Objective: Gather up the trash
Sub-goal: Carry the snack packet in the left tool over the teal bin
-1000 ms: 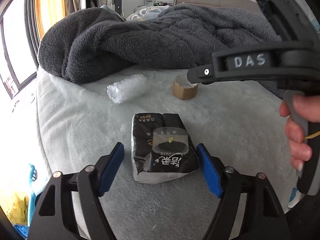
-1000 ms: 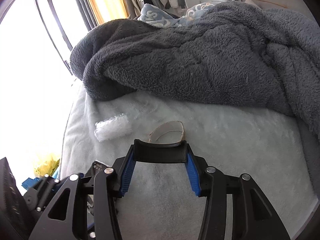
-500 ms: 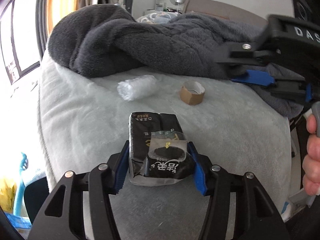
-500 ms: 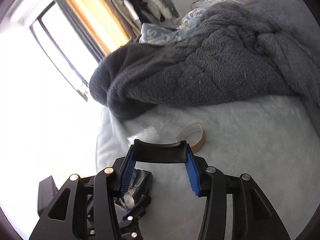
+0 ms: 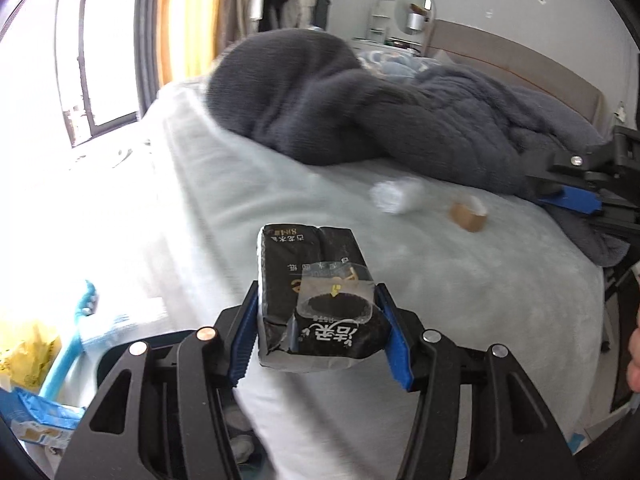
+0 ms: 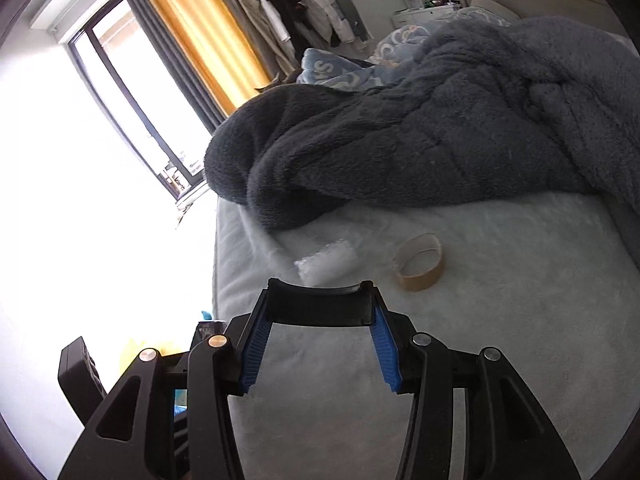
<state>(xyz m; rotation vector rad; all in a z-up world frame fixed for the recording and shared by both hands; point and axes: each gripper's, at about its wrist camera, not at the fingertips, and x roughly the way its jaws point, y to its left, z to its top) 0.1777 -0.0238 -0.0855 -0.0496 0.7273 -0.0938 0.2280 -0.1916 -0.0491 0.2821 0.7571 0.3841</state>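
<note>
My left gripper [image 5: 320,320] is shut on a black tissue pack [image 5: 316,292] with white print and a torn clear flap, and holds it lifted above the bed's near edge. A crumpled clear plastic wrap [image 5: 396,196] and an empty brown tape roll [image 5: 468,216] lie on the pale bed cover beyond it; both also show in the right wrist view, the wrap [image 6: 328,260] left of the roll [image 6: 418,268]. My right gripper [image 6: 318,320] is shut on a black curved piece [image 6: 318,304] spanning its fingertips, above the bed, short of the wrap and roll.
A dark grey fleece blanket [image 6: 400,140] is heaped across the far side of the bed [image 6: 500,340]. A window and orange curtain [image 6: 192,28] are at the left. Blue and yellow items [image 5: 44,360] lie on the floor beside the bed at lower left.
My left gripper closed on the tissue pack, lifted it off the bed and drew it back toward the bed edge. My right gripper swung right, still holding the black piece.
</note>
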